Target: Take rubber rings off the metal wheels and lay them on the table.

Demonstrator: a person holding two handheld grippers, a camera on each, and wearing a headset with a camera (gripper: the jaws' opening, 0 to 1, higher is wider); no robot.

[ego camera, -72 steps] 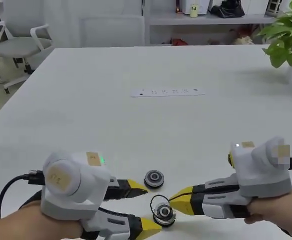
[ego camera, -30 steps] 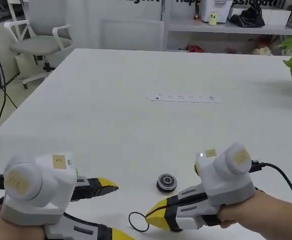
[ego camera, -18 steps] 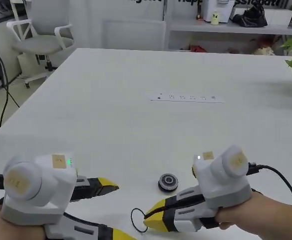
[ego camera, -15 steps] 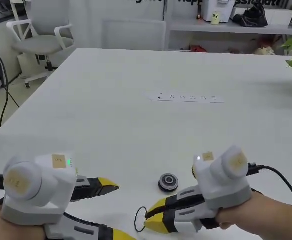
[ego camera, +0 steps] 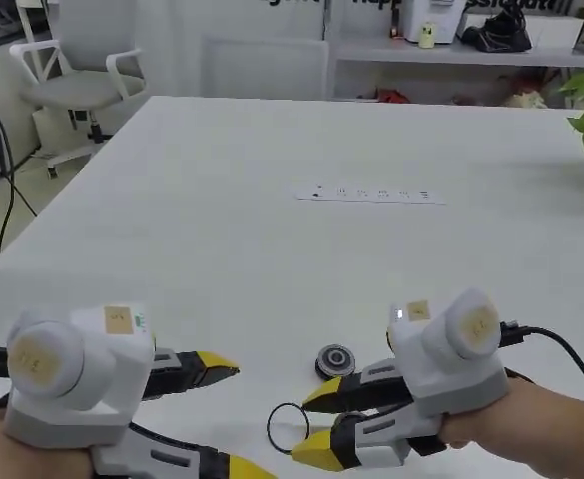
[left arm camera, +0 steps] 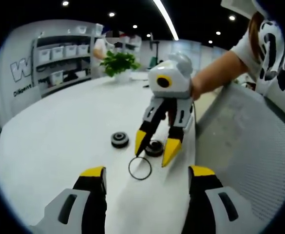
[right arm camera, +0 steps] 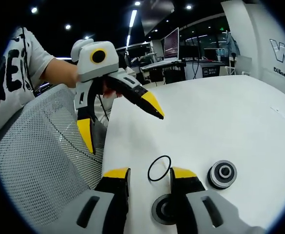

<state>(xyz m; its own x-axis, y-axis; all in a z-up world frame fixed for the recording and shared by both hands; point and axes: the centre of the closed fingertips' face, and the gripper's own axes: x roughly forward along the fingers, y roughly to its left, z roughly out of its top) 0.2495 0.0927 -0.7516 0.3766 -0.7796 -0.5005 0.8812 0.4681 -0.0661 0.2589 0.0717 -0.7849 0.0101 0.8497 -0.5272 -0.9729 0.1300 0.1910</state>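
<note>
On table (ego camera: 272, 249), rubber ring (ego camera: 288, 427) freshly released; right gripper (ego camera: 309, 427) now spread, left gripper (left arm camera: 147, 171) spread.

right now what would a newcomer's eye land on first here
The yellow-tipped left gripper and right gripper, both open, face each other over the near edge of the white table. Between their tips a thin black rubber ring lies loose on the table, with a metal wheel just beyond it.

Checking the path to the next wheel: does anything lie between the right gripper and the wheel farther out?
Nothing visible. The wheel sits alone on bare table beside the right gripper's open jaws; the loose ring lies straight ahead, off that line.
</note>
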